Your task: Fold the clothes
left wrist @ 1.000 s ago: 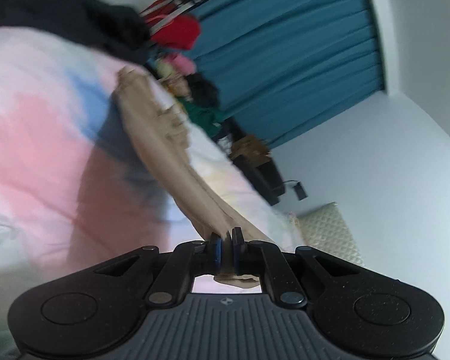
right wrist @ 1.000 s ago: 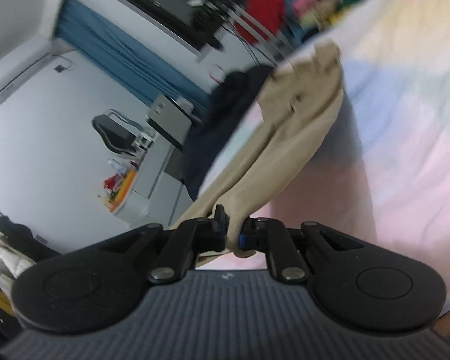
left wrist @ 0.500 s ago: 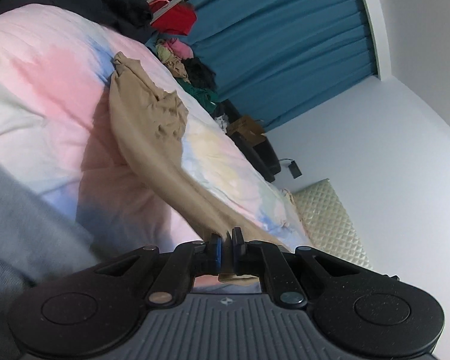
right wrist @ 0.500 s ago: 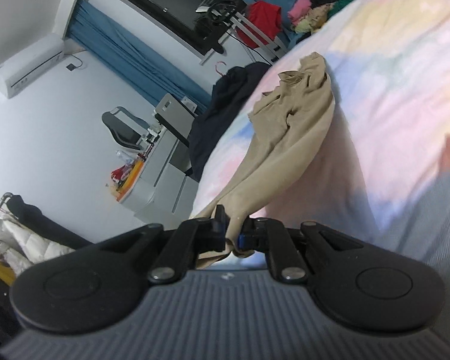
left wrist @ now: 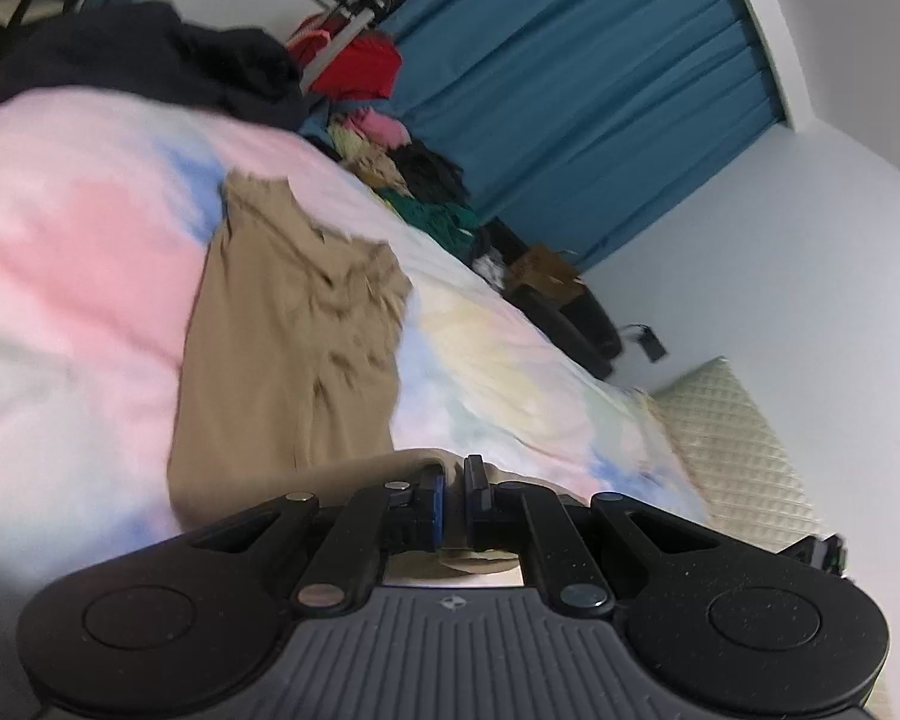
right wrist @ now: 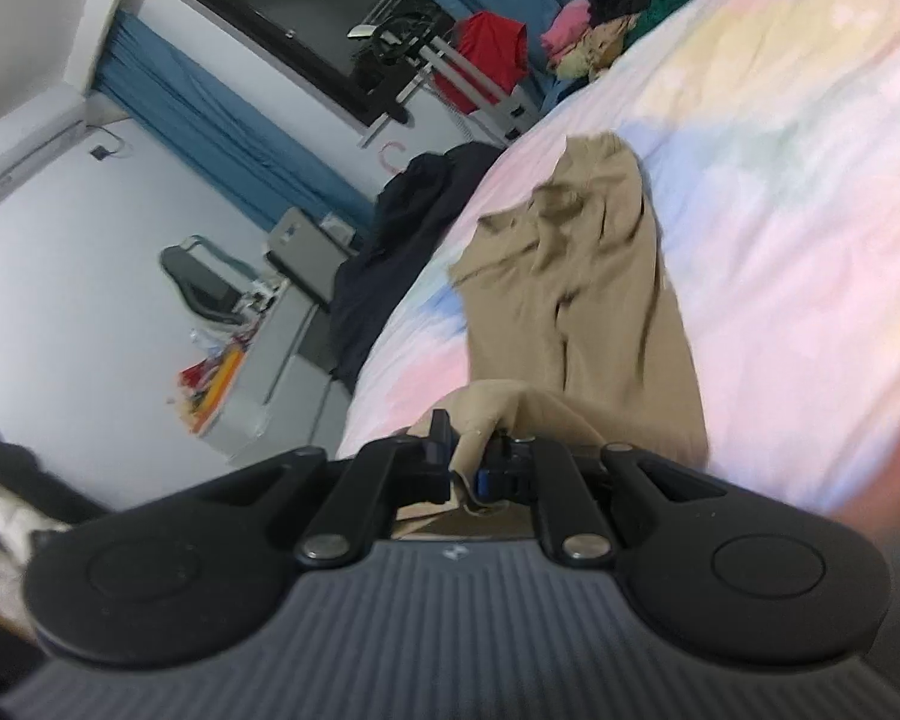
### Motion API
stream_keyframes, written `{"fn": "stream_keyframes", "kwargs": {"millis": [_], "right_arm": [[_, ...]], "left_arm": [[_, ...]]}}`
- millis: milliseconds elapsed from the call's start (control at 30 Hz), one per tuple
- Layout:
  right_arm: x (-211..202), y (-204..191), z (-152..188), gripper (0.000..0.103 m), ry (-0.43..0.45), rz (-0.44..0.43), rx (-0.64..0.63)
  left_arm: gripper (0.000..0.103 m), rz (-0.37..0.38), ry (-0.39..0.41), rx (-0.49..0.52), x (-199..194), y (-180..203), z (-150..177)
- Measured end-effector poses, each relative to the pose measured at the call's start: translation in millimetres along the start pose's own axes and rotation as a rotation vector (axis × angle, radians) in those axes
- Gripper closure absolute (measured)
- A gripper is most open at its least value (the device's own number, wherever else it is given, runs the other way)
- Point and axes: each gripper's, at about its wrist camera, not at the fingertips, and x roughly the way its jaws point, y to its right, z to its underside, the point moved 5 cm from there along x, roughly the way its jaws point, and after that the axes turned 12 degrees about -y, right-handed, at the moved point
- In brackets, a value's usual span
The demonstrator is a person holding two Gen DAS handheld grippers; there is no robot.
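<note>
A pair of tan trousers (left wrist: pixel 282 348) lies lengthwise on a pastel tie-dye bedspread (left wrist: pixel 72 252), waistband at the far end. My left gripper (left wrist: pixel 450 501) is shut on the near hem of the trousers. In the right wrist view the same trousers (right wrist: pixel 576 300) stretch away over the bedspread (right wrist: pixel 798 192). My right gripper (right wrist: pixel 468 468) is shut on a bunched fold of the near hem. Both views are motion-blurred.
A dark garment heap (left wrist: pixel 150 54) lies at the bed's far edge, also seen in the right wrist view (right wrist: pixel 390 240). A pile of coloured clothes (left wrist: pixel 402 174) sits by the blue curtain (left wrist: pixel 600 90). A grey cabinet (right wrist: pixel 282 324) stands beside the bed. A quilted pillow (left wrist: pixel 732 438) lies at right.
Both grippers have lowered with the hem. The trousers, earlier hanging stretched above the bed, now lie spread flat on the bedspread.
</note>
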Motion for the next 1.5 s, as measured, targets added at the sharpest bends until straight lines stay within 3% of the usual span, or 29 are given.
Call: {"fn": "stream_keyframes", "kwargs": {"millis": [267,400,633,800,900,933,967,1000,1033,1067,1267,1400,1467,1500], "right_arm": [[99,27,-80,0.092,-0.006,0.153,-0.013],[148,53,-98,0.092,-0.059,0.209,0.000],[206,102,-110,0.092,-0.160,0.247,0.072],[214,114,-113,0.091,-0.202,0.222,0.136],[213,114,-115,0.090,-0.213,0.203,0.157],[212,114,-115,0.085,-0.215,0.196,0.162],[211,114,-116,0.070,-0.216,0.180,0.164],[205,111,-115,0.058,-0.204,0.161,0.157],[199,107,-115,0.031,-0.186,0.143,0.147],[192,103,-115,0.014,-0.169,0.124,0.137],[153,80,-112,0.016,-0.067,0.014,0.075],[137,78,-96,0.016,-0.024,0.150,-0.025],[141,84,-90,0.032,-0.044,0.204,-0.028],[146,89,-88,0.035,-0.067,0.217,-0.010]], "left_arm": [[0.100,-0.245,0.057,0.099,71,-24,-94],[0.103,-0.306,0.030,0.098,112,-56,-121],[0.102,-0.356,-0.032,0.127,156,-102,-122],[0.101,-0.381,-0.057,0.182,176,-108,-122],[0.094,-0.401,-0.055,0.220,175,-104,-120],[0.089,-0.410,-0.053,0.233,174,-102,-119],[0.086,-0.420,-0.052,0.245,172,-100,-118],[0.076,-0.430,-0.049,0.255,170,-98,-117],[0.066,-0.434,-0.046,0.263,167,-96,-115],[0.062,-0.434,-0.042,0.268,163,-94,-114],[0.042,-0.407,-0.063,0.246,147,-93,-97],[0.042,-0.393,-0.132,0.214,156,-99,-79],[0.044,-0.360,-0.167,0.191,164,-103,-73],[0.046,-0.343,-0.180,0.180,168,-104,-71]]}}
